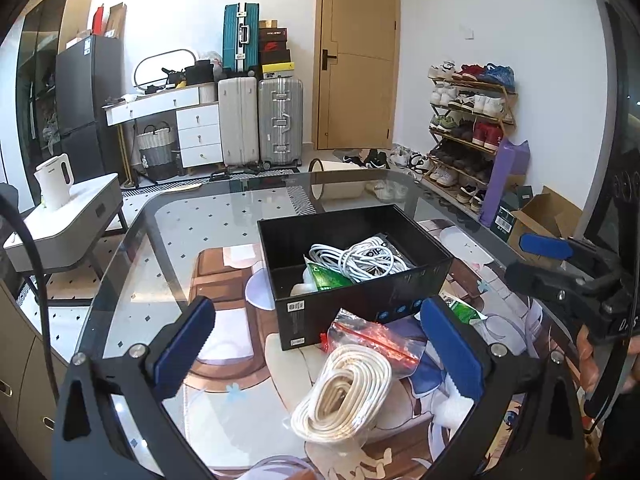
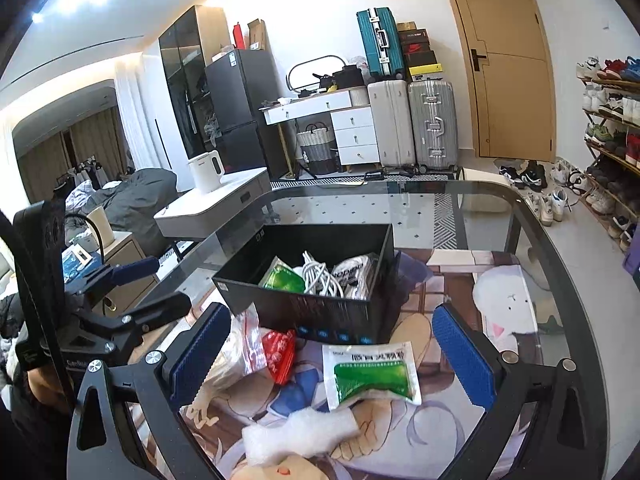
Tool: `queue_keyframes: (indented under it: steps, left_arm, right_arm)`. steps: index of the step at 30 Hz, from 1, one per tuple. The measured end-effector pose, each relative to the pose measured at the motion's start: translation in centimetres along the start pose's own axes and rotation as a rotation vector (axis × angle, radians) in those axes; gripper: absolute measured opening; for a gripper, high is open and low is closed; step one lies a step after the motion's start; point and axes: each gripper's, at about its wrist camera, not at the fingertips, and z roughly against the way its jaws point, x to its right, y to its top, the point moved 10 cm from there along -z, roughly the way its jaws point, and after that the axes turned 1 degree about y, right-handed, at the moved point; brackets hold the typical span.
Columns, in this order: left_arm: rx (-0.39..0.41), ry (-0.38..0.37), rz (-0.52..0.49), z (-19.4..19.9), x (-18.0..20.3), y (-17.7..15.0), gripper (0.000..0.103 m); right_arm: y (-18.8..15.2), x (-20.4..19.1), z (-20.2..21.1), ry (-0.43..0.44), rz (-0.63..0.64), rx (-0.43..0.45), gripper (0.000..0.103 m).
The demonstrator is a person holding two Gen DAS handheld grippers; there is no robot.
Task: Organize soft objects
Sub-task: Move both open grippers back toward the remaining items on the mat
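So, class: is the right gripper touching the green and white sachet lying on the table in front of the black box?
Apart. The right wrist view shows the green and white sachet lying flat between the open right gripper, table visible on both sides.

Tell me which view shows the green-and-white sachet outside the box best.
The right wrist view: the green-and-white sachet lies flat and whole, its print facing the camera. The left wrist view catches only its corner beside the black box.

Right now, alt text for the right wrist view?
Open right claw hovers over a green-and-white sachet on a glass table, in front of a black box holding white cables.
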Motion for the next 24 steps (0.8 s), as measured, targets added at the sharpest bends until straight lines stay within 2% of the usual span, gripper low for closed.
queue_keyframes:
  steps: [13,24]
  left_arm:
    - [-0.002,0.009,-0.003,-0.2,0.2,-0.8,0.103]
    - [-0.051,0.031,0.012,-0.9,-0.2,-3.7,0.103]
  right_arm:
    - [-1.0,0.3,0.2,-0.012,-0.004,-0.017,0.102]
    - [-2.5,1.8,-0.3,-0.016,-0.036,-0.068,0.102]
